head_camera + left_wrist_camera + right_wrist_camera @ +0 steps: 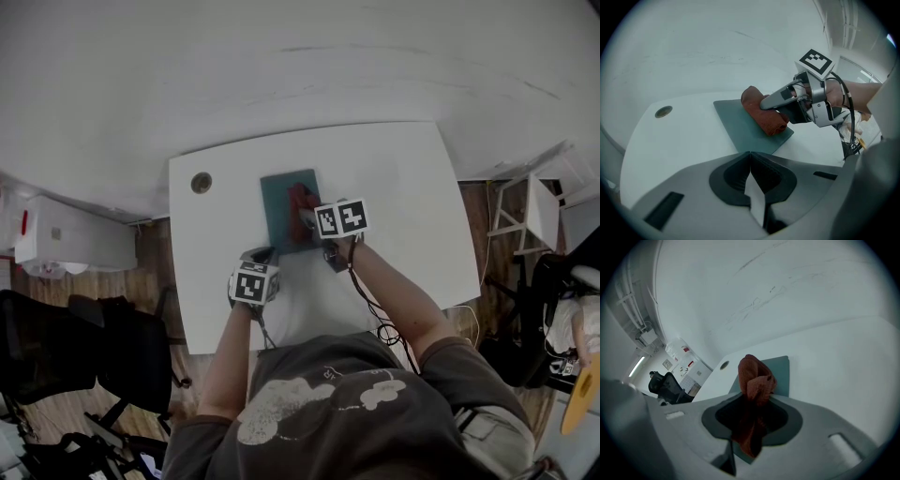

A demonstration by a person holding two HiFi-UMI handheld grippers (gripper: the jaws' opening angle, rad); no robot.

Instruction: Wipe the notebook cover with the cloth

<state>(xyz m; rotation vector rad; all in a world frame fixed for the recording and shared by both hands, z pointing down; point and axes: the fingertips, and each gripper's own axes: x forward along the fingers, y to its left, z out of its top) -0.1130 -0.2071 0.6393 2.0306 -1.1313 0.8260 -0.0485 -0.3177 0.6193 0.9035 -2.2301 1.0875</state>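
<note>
A dark teal notebook (281, 211) lies flat on the white table (394, 206). A rust-red cloth (299, 197) rests bunched on its cover. My right gripper (307, 221) is shut on the cloth and presses it onto the notebook's right half. The right gripper view has the cloth (754, 376) wedged between the jaws, with the notebook (781, 376) behind it. My left gripper (262, 257) sits at the notebook's near left corner. In the left gripper view its jaws (750, 157) are closed together on that corner of the notebook (740, 125); beyond it lie the cloth (765, 116) and the right gripper (765, 104).
A round cable hole (201, 182) lies left of the notebook. A black office chair (122, 356) and a white cabinet (66, 239) stand left of the table, a white stool (536, 211) right. A cable (380, 323) trails from my right gripper.
</note>
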